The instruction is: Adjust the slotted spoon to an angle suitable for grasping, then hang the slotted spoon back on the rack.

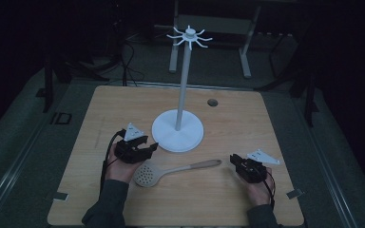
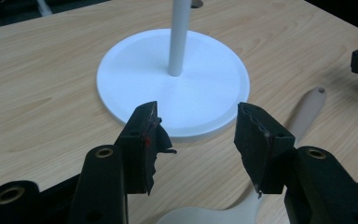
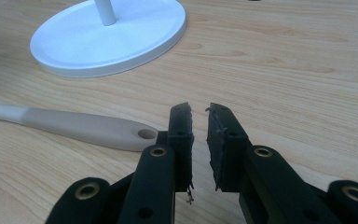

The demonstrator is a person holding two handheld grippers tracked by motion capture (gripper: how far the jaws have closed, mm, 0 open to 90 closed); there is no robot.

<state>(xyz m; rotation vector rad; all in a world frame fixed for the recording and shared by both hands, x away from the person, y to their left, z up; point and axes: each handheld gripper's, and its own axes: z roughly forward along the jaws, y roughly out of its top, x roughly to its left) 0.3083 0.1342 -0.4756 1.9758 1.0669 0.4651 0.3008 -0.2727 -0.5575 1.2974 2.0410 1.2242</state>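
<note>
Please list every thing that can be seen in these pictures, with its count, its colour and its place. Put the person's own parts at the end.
Table: one, light wood, under everything else.
Hanging stand: one, white, round base near the table's middle, tall pole with hooks at the top.
Slotted spoon: one, beige, lying flat in front of the stand's base, bowl toward the left gripper, handle end with a hole toward the right gripper.
Hole in the table: one, dark, behind the stand to the right.
Tape marks: two, pale, near the table's front corners.
Left gripper: one, black, jaws wide apart above the spoon's bowl, holding nothing.
Right gripper: one, black, jaws slightly apart beside the handle end, holding nothing.
</note>
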